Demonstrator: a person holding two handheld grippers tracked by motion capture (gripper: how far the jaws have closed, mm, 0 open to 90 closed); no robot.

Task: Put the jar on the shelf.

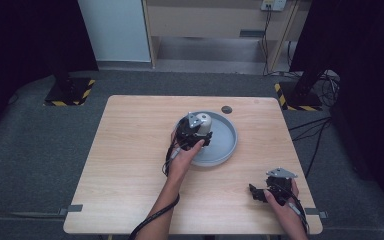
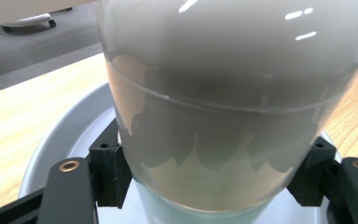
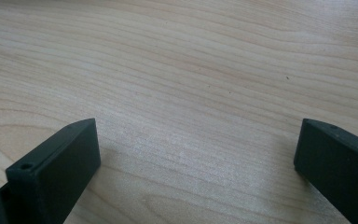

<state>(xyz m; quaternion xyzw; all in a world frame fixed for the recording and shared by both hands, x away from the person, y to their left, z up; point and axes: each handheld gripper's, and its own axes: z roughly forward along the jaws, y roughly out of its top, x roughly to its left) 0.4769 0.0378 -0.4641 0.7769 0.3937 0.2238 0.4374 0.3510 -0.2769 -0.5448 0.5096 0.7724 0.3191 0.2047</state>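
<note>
The left gripper (image 2: 205,182) had its two black jaws pressed against either side of a pale, rounded jar (image 2: 233,102), low on its body, clamped on it. In the left gripper view the jar filled the centre and top of the frame, cloudy and glossy; its lower part was probably clear glass, though the close view made that hard to judge. It stood inside a grey round tray (image 1: 227,142), just right of centre in the high view, on the wooden table (image 1: 130,150). The right gripper (image 1: 260,192) sat at the lower right, jaws spread wide over bare wood, holding nothing.
</note>
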